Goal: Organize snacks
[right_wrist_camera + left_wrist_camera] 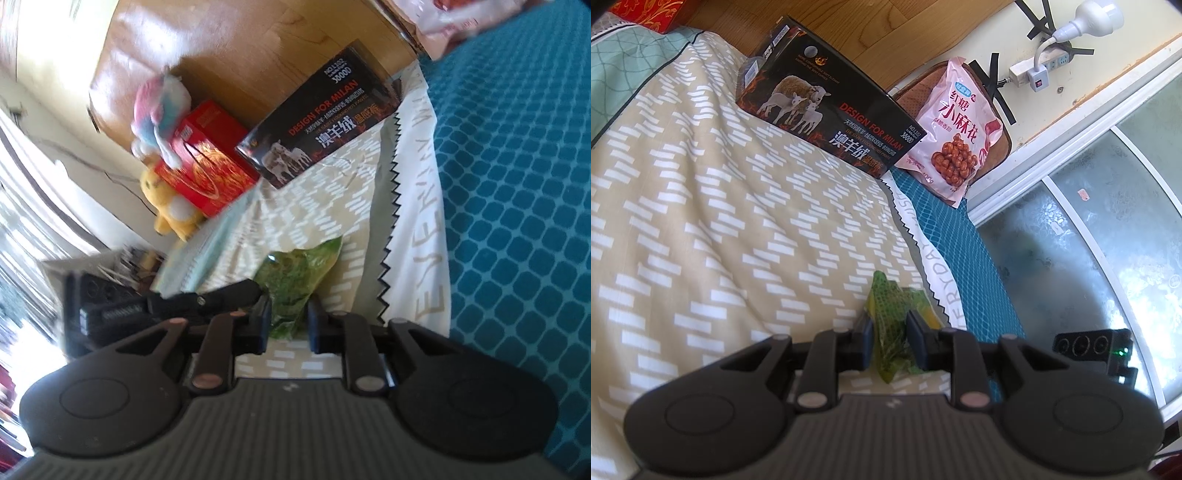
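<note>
A crumpled green snack packet (886, 306) hangs just above the beige patterned quilt (738, 221), and my left gripper (890, 332) is shut on it. In the right wrist view the same green packet (299, 273) fills the gap of my right gripper (289, 321), with both pads against it. The left gripper (255, 290) reaches in from the left and clamps the packet's other side. A pink bag of twisted dough snacks (956, 125) lies on a brown cushion past the bed's far corner. Only its blurred edge (443, 22) shows in the right wrist view.
A black carton with sheep printed on it (831, 110) (317, 122) stands at the head of the bed. A red box (207, 162) and two plush toys (162, 107) sit beside it. A teal mat (953, 229) runs along the bed's edge. A power strip (1034, 66) and a glass door (1089, 221) are on the right.
</note>
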The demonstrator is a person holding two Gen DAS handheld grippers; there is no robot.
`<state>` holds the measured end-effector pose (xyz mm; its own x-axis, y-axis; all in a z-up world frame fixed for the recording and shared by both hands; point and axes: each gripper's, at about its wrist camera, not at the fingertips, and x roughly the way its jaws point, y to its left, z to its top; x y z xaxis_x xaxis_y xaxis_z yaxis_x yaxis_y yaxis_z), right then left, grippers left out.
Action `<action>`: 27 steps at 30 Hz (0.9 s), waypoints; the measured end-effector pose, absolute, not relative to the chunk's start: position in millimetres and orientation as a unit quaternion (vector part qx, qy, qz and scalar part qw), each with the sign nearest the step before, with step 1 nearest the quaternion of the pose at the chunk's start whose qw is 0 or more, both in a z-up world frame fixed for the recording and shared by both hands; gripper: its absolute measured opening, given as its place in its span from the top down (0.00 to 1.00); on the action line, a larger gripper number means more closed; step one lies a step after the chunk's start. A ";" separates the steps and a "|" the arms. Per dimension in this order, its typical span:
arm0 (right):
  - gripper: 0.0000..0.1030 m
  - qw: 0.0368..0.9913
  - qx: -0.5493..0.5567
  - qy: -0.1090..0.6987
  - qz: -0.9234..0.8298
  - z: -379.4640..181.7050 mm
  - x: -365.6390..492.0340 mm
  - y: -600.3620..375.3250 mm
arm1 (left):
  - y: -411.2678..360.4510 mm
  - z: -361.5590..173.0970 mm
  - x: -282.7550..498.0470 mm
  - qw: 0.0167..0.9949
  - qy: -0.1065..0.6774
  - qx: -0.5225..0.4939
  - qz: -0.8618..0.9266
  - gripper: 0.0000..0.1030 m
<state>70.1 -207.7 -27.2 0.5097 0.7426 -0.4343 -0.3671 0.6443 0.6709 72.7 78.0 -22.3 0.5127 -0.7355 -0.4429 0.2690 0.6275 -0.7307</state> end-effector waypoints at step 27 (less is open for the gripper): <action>0.90 0.878 0.188 0.273 0.347 16.3 68.8 -196.2 | 79.7 27.9 83.0 0.833 0.348 -0.285 -0.321 0.78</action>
